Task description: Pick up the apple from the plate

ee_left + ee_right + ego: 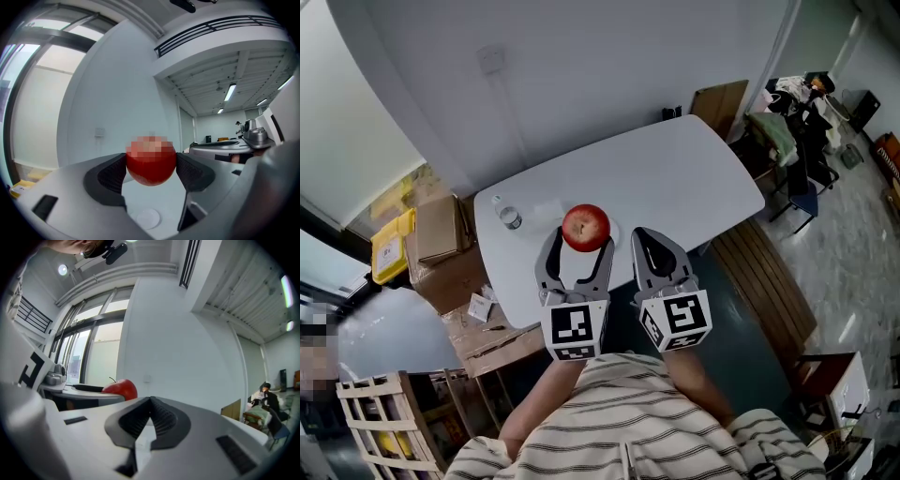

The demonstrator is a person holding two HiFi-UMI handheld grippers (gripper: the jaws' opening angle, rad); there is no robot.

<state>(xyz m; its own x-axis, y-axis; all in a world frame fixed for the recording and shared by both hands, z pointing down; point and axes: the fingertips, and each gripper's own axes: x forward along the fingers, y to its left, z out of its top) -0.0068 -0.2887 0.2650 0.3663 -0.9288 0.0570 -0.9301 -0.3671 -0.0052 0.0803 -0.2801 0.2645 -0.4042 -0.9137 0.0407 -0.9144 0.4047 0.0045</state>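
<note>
Grey left gripper (581, 242) squeezed the round red apple (585, 227) right between its two fingers (110, 176), up off the white table (675, 178), while the right gripper (654, 246), just beside, was shut tight and empty.

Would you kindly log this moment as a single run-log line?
left gripper: shut on apple | apple: held above plate | right gripper: jaws shut, empty

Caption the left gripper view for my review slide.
Left hand-held gripper clamped on a red apple, above the white table.
</note>
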